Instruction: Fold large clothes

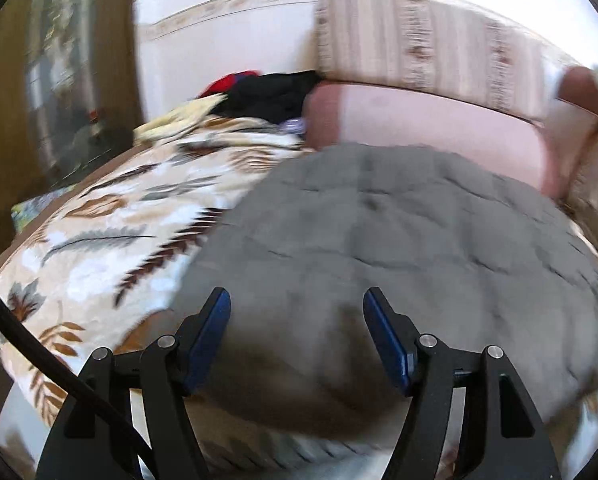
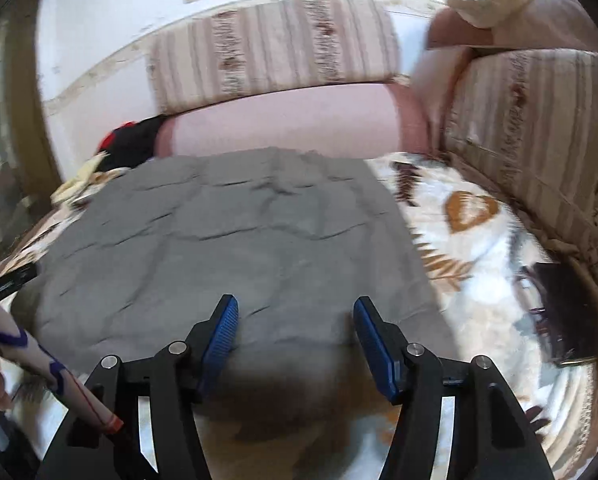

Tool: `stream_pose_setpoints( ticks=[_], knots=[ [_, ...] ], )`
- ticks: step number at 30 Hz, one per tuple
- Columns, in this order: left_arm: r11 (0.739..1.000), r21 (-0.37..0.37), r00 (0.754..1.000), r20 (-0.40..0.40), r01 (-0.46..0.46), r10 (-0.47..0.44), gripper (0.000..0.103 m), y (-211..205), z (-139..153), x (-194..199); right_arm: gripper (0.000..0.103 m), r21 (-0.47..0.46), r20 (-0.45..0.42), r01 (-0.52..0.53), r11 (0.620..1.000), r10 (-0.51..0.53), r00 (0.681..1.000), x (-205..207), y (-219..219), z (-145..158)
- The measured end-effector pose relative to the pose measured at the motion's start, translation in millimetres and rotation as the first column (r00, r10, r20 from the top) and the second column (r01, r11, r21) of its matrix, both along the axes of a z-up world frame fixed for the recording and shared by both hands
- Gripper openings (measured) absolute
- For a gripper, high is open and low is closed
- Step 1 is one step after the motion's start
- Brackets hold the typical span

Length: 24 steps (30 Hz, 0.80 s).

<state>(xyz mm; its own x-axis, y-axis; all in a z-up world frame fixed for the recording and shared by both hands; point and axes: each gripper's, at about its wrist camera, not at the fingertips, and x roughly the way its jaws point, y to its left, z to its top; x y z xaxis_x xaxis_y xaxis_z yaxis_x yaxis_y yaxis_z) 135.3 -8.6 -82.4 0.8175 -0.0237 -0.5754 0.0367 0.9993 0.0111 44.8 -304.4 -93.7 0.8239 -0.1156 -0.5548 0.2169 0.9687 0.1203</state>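
Observation:
A large grey garment (image 1: 379,232) lies spread flat and creased on a leaf-patterned blanket (image 1: 99,236). It fills the middle of the right wrist view too, grey garment (image 2: 235,232). My left gripper (image 1: 297,308) hangs open above the garment's near edge, nothing between its blue pads. My right gripper (image 2: 295,312) is also open over the near edge, its pads holding nothing. Both views are blurred.
A pink bolster (image 2: 283,124) and striped cushions (image 2: 275,44) line the back; another striped cushion (image 2: 539,136) stands at the right. Black and red clothes (image 1: 267,92) are heaped at the back left. A hand and sleeve (image 2: 3,356) show at the lower left.

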Motion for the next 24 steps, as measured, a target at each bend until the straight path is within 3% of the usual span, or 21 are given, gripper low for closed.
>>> stream_pose_setpoints(
  ticks=[3,5,8,12,15,17,20,24],
  knots=[
    [0.997,0.013,0.993,-0.084,0.080,-0.079,0.069,-23.6,-19.0,-6.1,0.065,-0.025,-0.044,-0.068,0.997,0.067,0.997,3.9,20.4,-9.4],
    [0.996,0.026,0.989,-0.127,0.081,-0.077,0.070,-29.5,-30.8,-0.6,0.066,-0.042,-0.107,-0.069,0.997,0.064,0.992,12.9,25.3,-22.3],
    [0.995,0.032,0.988,-0.131,0.090,-0.085,0.071,-32.3,-34.8,3.2,0.066,-0.037,-0.130,-0.075,0.996,0.070,0.989,18.0,24.0,-32.9],
    [0.996,0.039,0.995,-0.073,0.075,-0.072,0.071,-30.1,-23.3,-15.7,0.066,-0.029,-0.105,-0.089,0.996,0.085,0.991,6.8,27.0,-20.2],
    [0.998,0.047,0.999,-0.025,0.031,-0.030,0.071,-16.1,-13.2,-28.1,0.066,-0.030,-0.042,-0.079,0.996,0.078,0.996,-7.8,25.8,-3.7],
    [0.999,0.037,0.999,-0.033,-0.005,0.006,0.071,-1.4,-11.1,-25.0,0.066,-0.058,-0.030,-0.039,0.998,0.038,0.999,-9.9,16.3,4.9],
    [0.996,0.022,0.992,-0.088,-0.083,0.085,0.071,21.0,-19.0,-12.6,0.066,0.012,-0.054,0.031,0.999,-0.030,0.998,-5.6,-7.5,6.6],
    [0.989,-0.077,0.972,-0.209,-0.124,0.106,0.076,38.6,-41.2,6.2,0.067,0.057,-0.146,0.111,0.992,-0.101,0.984,7.0,-33.7,-20.0]
  ],
)
